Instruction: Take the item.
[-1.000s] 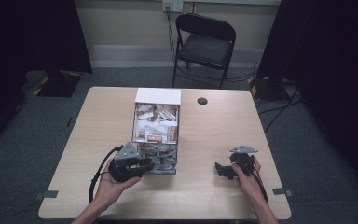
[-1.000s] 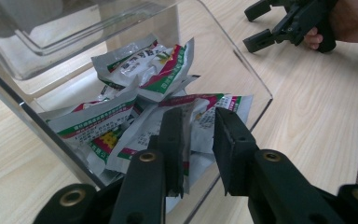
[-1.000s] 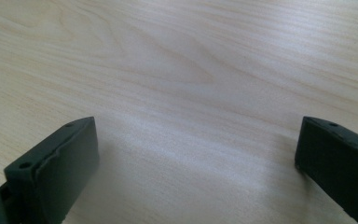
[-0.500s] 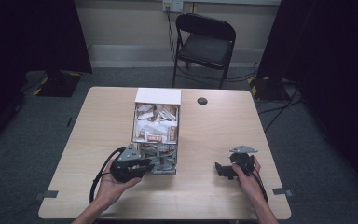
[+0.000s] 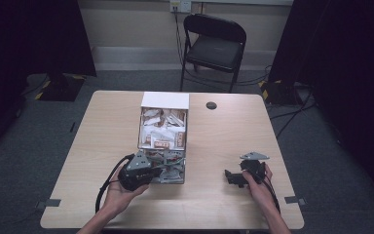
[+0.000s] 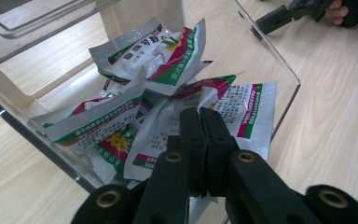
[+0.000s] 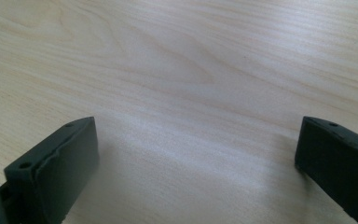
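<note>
From the high view, the left gripper (image 5: 161,169) reaches into the near end of a clear plastic box (image 5: 163,141) that stands lengthwise in the middle of the wooden table (image 5: 102,126), but the packets inside are only small pale shapes there. The left gripper view brings them close: foil sachets (image 6: 168,56) with green and red borders lie heaped in the box's near compartment, and the left gripper (image 6: 200,114) has its two black jaws pressed together, having just been closing, with their tips against the sachet with small print (image 6: 242,105) that lies on top at the front; whether a fold of foil is pinched between them cannot be told. The clear wall (image 6: 279,60) of the box stands just right of that sachet, and a clear divider crosses behind the heap. The same view catches the right gripper (image 6: 284,14) far off on the table. The right gripper view shows the right gripper (image 7: 196,154) with jaws spread wide, nothing between them, over bare wood grain. In the high view the right gripper (image 5: 233,176) rests near the table's right front, well apart from the box. Beyond the table stands a black folding chair (image 5: 214,44), and a small dark disc (image 5: 211,105) lies on the tabletop just right of the box's far end.
</note>
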A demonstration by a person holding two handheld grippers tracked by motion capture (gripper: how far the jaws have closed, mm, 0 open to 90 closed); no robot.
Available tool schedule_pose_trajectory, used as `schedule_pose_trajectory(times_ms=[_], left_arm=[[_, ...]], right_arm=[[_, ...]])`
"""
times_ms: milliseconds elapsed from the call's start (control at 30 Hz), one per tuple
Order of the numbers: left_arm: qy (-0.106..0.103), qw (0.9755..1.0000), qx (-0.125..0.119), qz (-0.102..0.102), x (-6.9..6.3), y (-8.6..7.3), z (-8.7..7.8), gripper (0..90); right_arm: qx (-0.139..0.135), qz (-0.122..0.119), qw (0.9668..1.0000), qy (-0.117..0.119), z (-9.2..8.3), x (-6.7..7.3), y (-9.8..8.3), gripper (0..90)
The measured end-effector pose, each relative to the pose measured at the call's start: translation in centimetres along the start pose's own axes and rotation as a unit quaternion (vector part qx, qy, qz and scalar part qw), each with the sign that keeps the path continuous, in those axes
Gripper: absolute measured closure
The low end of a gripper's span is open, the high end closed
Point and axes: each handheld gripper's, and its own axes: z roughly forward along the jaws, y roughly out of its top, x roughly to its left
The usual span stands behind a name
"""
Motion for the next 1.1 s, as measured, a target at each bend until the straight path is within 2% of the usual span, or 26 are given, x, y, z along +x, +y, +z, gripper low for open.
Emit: schedule_pose_trajectory(times_ms=[733, 1100], left_arm=[[-0.021, 0.9996, -0.016, -0.014, -0.02, 0.00, -0.17, 89.9], [-0.021, 0.9994, -0.021, -0.015, -0.04, 0.02, -0.58, 89.9]], right_arm=[[0.000, -0.001, 1.0000, 0.000, 0.01, -0.01, 0.00, 0.0], [0.000, 0.000, 1.0000, 0.000, 0.00, 0.00, 0.00, 0.0]])
